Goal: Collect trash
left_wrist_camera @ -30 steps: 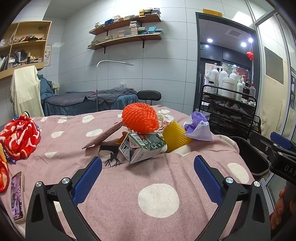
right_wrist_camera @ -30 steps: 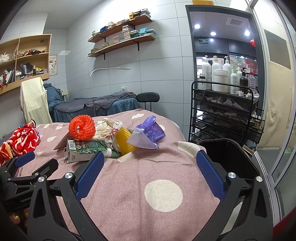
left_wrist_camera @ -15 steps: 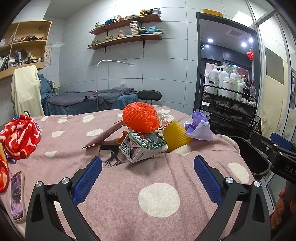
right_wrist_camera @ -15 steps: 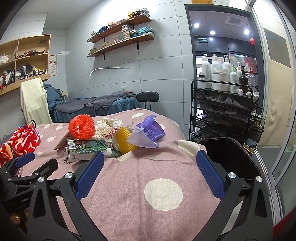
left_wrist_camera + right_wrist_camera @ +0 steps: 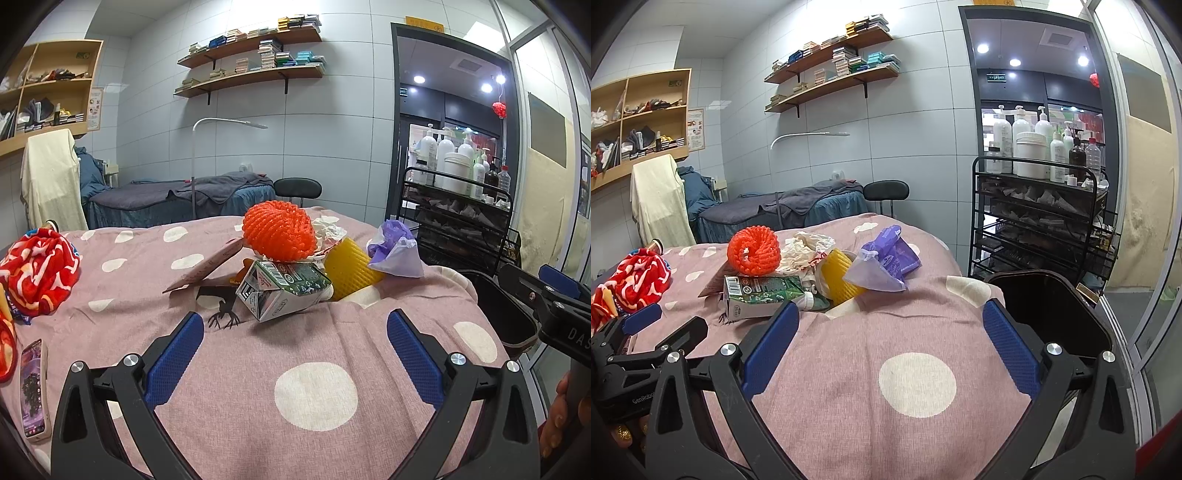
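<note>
Trash pile (image 5: 295, 266) looks light and crushable; I'd pinch the carton (image 5: 282, 291) by its edge, both tongs (image 5: 295, 343) (image 5: 892, 341) gaping empty

Under my left claw (image 5: 295, 332) lies matt pink cloth, the dotted bedspread (image 5: 317, 395), soft and faintly napped. Its finger pads (image 5: 177, 354) are blue ribbed rubber (or textured plastic) on matt black plastic arms with shiny metal screws. Ahead of that claw, the carton (image 5: 284, 291) is printed card with a slight sheen; above it sits the knobbly orange foam net (image 5: 279, 232). Ahead of my right claw (image 5: 892, 339), the purple wrapper (image 5: 886, 262) is thin glossy film, and to its right stands a smooth black plastic bin (image 5: 1056, 314).
</note>
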Action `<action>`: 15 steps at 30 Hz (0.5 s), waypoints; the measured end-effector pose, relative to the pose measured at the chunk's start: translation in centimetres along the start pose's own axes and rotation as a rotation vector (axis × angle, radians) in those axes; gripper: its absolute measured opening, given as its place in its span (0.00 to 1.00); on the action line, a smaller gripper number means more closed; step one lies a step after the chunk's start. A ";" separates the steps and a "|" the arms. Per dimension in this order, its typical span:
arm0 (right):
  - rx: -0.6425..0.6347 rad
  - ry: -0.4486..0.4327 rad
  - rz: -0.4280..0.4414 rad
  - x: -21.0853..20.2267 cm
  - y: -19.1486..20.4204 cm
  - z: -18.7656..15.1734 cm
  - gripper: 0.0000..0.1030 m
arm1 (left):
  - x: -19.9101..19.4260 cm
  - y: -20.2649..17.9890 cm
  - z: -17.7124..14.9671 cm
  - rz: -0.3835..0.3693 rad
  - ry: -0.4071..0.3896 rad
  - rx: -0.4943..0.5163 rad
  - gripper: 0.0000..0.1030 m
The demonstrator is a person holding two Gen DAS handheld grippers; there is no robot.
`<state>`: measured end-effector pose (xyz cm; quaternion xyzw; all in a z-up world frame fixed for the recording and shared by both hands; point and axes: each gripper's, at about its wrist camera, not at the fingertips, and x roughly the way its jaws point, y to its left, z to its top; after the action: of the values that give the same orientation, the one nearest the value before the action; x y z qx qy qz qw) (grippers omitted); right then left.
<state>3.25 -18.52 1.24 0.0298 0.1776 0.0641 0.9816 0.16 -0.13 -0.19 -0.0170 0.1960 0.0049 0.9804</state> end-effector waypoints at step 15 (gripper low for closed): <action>0.001 0.011 0.002 0.0 0.2 -0.2 0.96 | 0.1 -0.3 -0.5 -0.002 0.006 0.003 0.95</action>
<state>3.18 -18.34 1.03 0.0303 0.1832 0.0653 0.9804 0.04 -0.40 -0.65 -0.0157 0.1990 0.0034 0.9799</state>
